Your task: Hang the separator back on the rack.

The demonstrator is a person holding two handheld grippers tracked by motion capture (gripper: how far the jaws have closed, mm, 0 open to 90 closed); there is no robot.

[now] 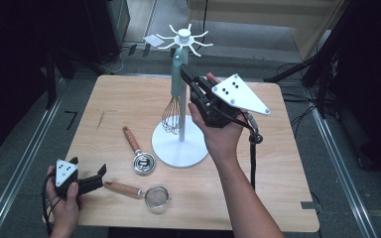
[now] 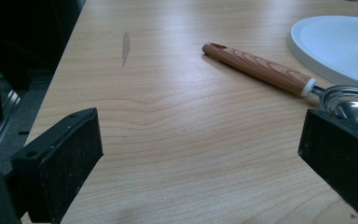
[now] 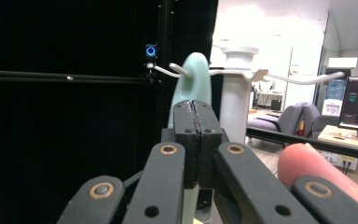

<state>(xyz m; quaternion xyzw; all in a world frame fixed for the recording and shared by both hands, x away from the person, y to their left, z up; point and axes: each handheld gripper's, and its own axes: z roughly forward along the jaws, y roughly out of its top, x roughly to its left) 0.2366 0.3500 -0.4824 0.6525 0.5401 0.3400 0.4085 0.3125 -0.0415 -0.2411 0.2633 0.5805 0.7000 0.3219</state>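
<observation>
A whisk with a mint-green handle (image 1: 177, 79) and wire head (image 1: 171, 116) hangs beside the pole of a white hook stand (image 1: 181, 146). The handle's top (image 3: 192, 77) sits at one of the stand's hooks (image 3: 177, 70). My right gripper (image 1: 184, 73) is raised at the handle. Its jaws meet with no gap (image 3: 196, 122), and the handle rises just behind them. My left gripper (image 1: 87, 168) rests at the table's near left corner. It stands open (image 2: 200, 154) with bare wood between the jaws.
A metal scoop with a wooden handle (image 1: 138, 151) lies left of the stand's base, and its handle (image 2: 261, 70) is ahead of my left gripper. A small strainer with a wooden handle (image 1: 149, 194) lies near the front edge. The stand's round base (image 2: 340, 46) is at the far right.
</observation>
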